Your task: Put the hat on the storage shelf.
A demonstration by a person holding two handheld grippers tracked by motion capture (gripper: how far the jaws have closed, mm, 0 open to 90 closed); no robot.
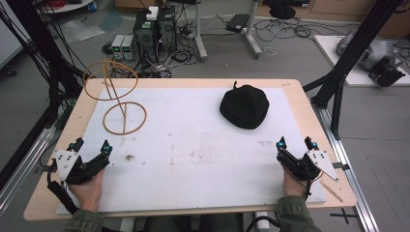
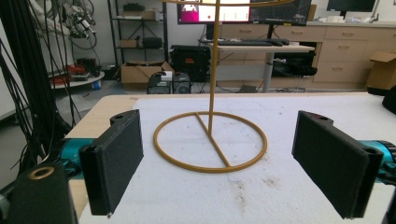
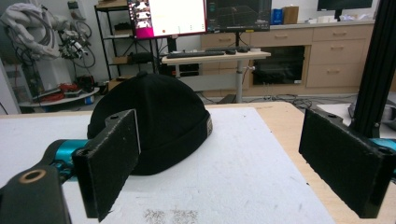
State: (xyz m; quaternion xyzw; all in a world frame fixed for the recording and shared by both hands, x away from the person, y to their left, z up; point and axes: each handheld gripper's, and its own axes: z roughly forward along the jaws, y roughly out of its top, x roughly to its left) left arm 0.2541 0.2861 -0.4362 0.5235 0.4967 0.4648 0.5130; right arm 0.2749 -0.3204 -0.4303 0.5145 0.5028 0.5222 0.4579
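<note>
High view: the left gripper and right gripper rest at the near corners of the white foam mat, jaws spread and empty; the black knit cap lies far right, the thin wooden wire hat stand far left. Left gripper view: the stand is straight ahead. Right gripper view: the cap is ahead, untouched. Judged step: pre-approach; next, the right gripper must advance and pinch the cap's edge.

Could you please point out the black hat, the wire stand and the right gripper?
black hat (image 1: 244,106), high view, crown.
wire stand (image 1: 124,118), high view, base ring's crossbar.
right gripper (image 1: 295,142), high view, between its open jaws.
</note>
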